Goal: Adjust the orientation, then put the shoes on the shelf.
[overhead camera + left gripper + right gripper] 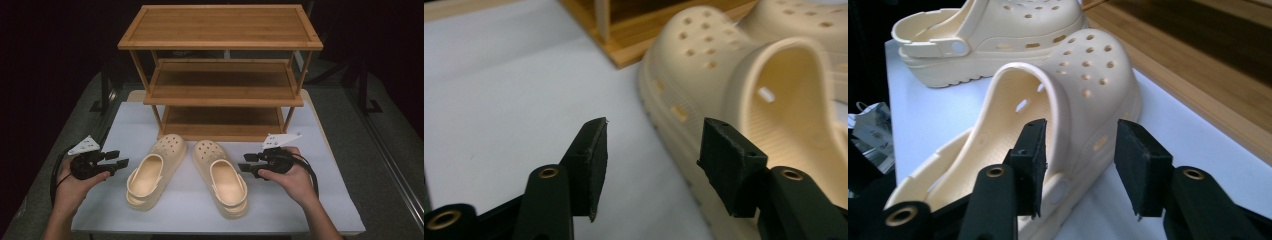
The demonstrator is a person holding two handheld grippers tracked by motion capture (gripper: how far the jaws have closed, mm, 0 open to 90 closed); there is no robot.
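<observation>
- Two cream clogs lie side by side on the white table [100,215], toes toward the wooden rack [220,75], heels toward the person. The rack's three shelves are bare.
- The left clog [152,171] lies just right of the left gripper [121,162]; the right clog [221,176] lies just left of the right gripper [243,163]. Neither clog is lifted.
- Left gripper: jaws part-open, nothing between them. In the left gripper view its pads [591,165] stand short of the clog's outer side wall [724,85], with bare table between.
- Right gripper: jaws also part-open and not clamped. In the right gripper view they seem to straddle the outer wall of the right clog [1073,95] near the strap rivet, one pad [1030,160] on the inner side and one outside; whether either pad touches the wall cannot be told.
- Step in hand, as a judgement: the approach to grasp, one gripper per clog, with the rack as the likely goal.
- Next move: the left gripper needs to slide in until the side wall sits between its pads; then both should close on the walls and lift the clogs level.
- Risk: the soft wall may flex, and a shallow bite could let a clog tilt or slip.
</observation>
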